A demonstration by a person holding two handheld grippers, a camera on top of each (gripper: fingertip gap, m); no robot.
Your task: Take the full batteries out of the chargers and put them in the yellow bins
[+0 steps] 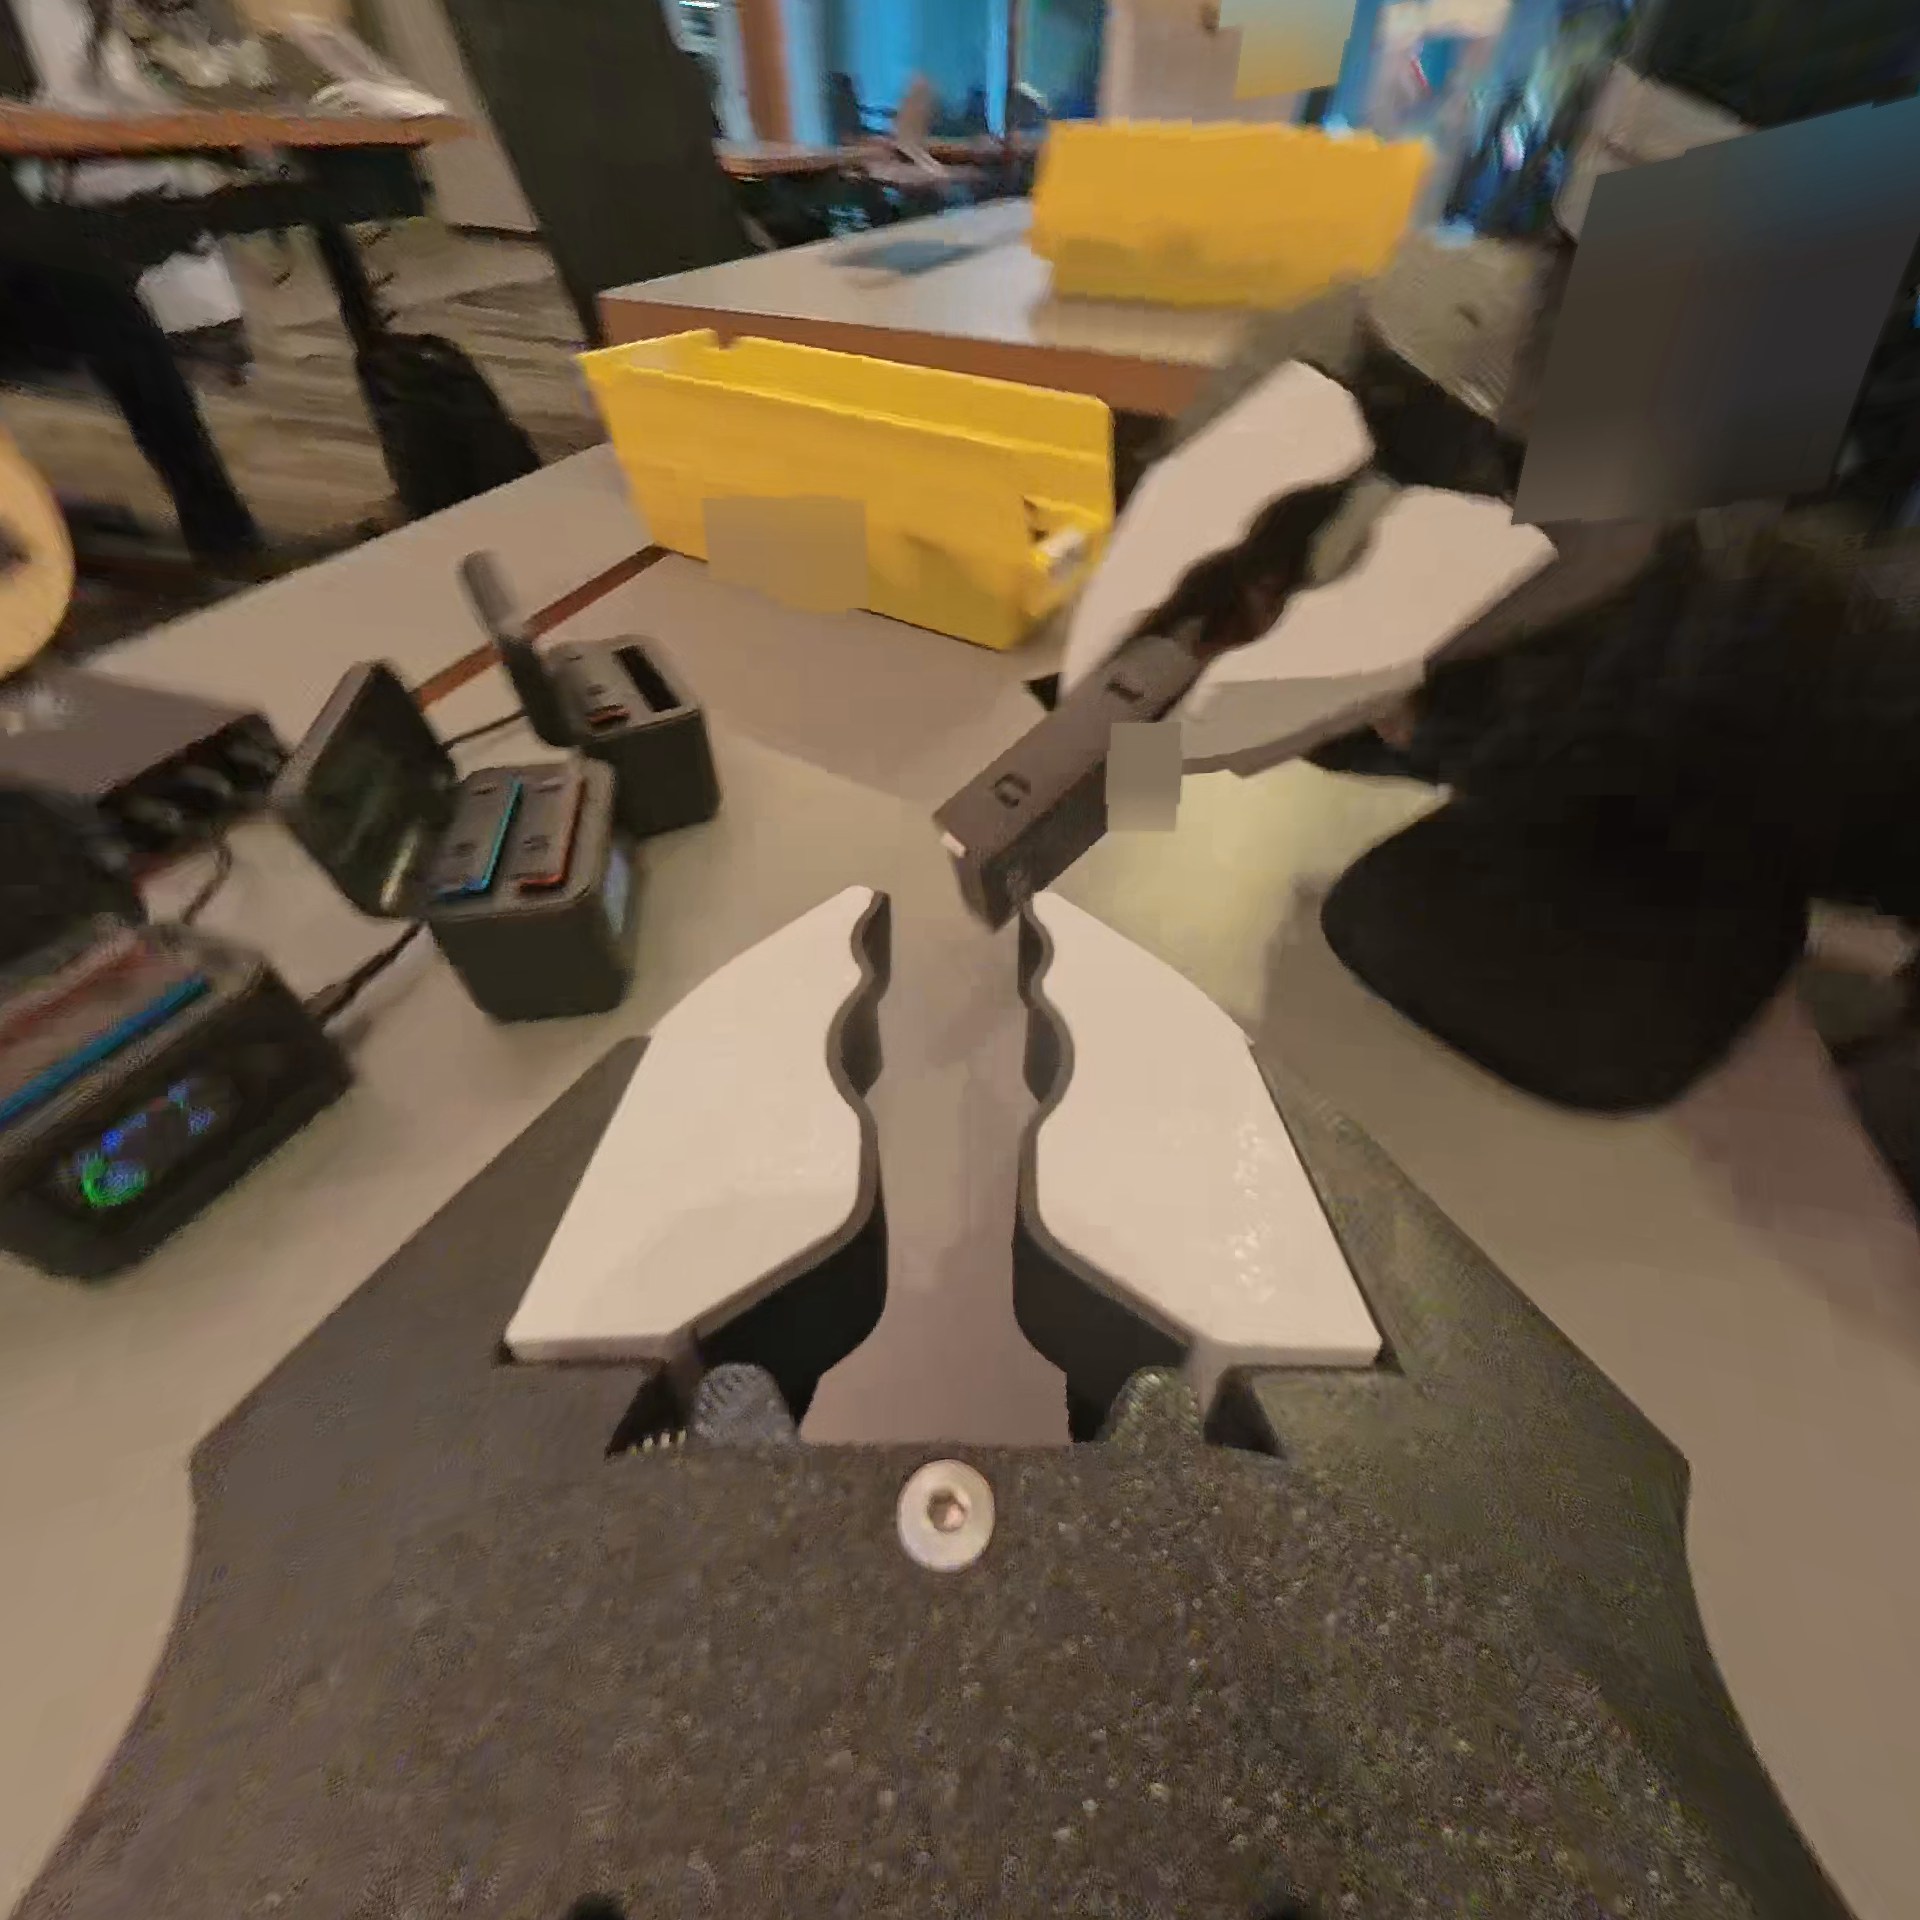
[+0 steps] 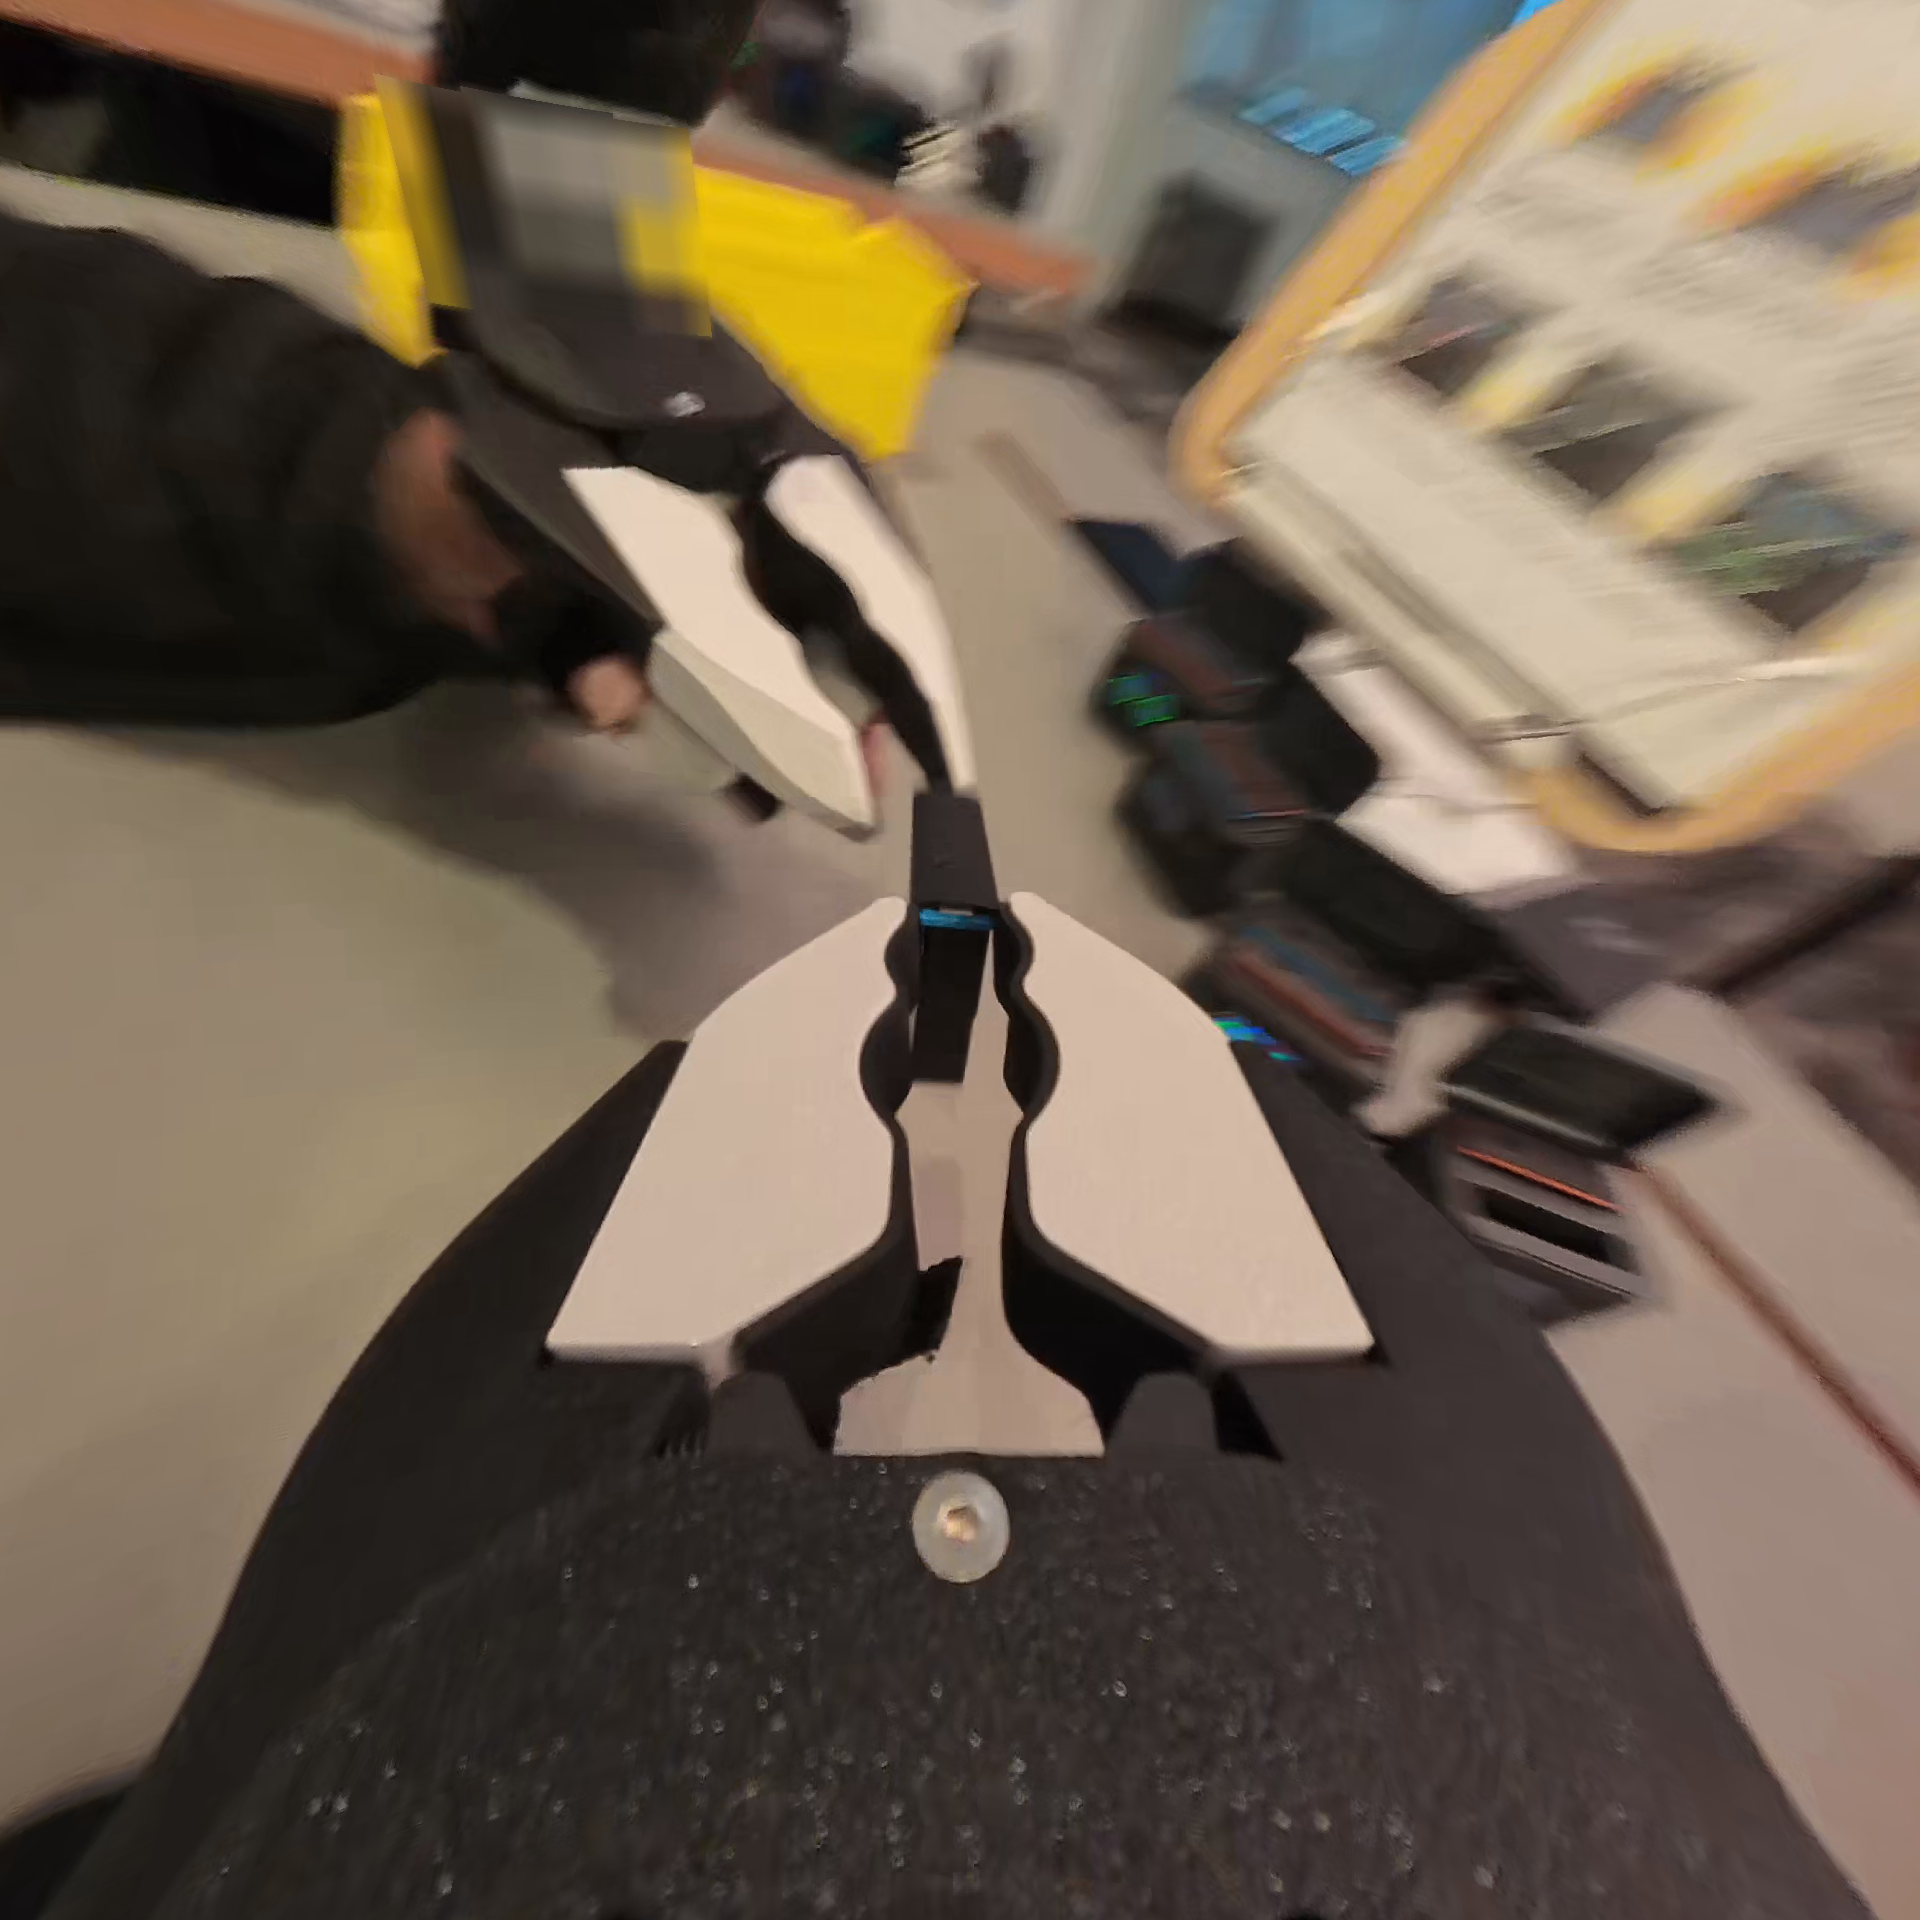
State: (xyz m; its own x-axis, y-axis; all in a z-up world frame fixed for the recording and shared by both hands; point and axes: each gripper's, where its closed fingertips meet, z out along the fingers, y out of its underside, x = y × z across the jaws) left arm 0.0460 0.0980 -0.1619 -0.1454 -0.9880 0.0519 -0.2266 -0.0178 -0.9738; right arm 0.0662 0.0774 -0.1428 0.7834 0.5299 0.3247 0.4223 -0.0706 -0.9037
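The left wrist view looked forward along its own pale fingers [image 1: 727, 1122], low over the grey table [image 1: 831, 717], toward the yellow plastic bin [image 1: 852, 488]. The right wrist view faced back across that table. Both shared the black rectangular battery [image 1: 1049, 800], close up, and each caught the opposite gripper.

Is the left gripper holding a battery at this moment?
No. The left gripper is open with nothing between its fingers; the battery is clamped in the right gripper.
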